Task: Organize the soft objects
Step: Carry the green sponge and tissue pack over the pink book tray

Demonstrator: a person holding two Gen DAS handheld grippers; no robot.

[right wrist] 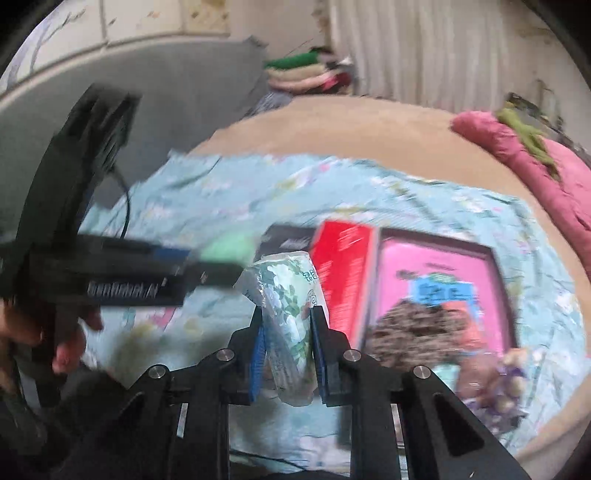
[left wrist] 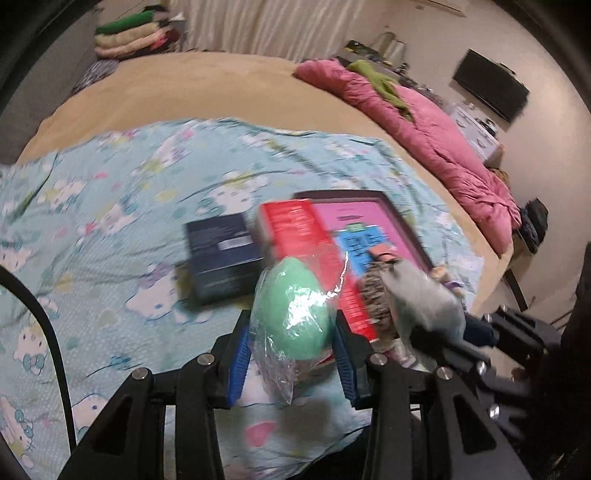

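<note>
A: What does the left wrist view give that the right one lacks?

B: The left gripper [left wrist: 291, 328] with its blue pads pressed on a green egg-shaped sponge [left wrist: 293, 314] in clear plastic wrap, held above the Hello Kitty sheet [left wrist: 92, 206]. It also shows a dark blue box [left wrist: 223, 254] lying flat, a wall-mounted TV [left wrist: 491, 90], and the right gripper [left wrist: 436, 314] blurred at the right, over a speckled brown soft thing [left wrist: 376, 295].

A: And the right wrist view?

B: The right gripper [right wrist: 286, 332] clamped on a floral-printed tissue pack [right wrist: 290, 317], held up over the sheet. The left gripper [right wrist: 221, 254] crosses at the left, blurred, a person's hand [right wrist: 62, 343] on its handle, the green sponge [right wrist: 231, 247] at its tip.

A: The surface?

B: A bed with a tan cover [left wrist: 207, 85]; the light blue sheet is spread on it. A red box [left wrist: 306, 240] overlaps a pink-faced framed board [left wrist: 373, 225]. A pink quilt [left wrist: 424, 129] runs along the far edge with a green cloth [left wrist: 384, 83] on it, and folded blankets [left wrist: 125, 37] are stacked by a pale curtain [left wrist: 266, 26].

A: Any writing?

B: White lettering on the left gripper's side, too blurred to read. Print on the boxes is illegible.
</note>
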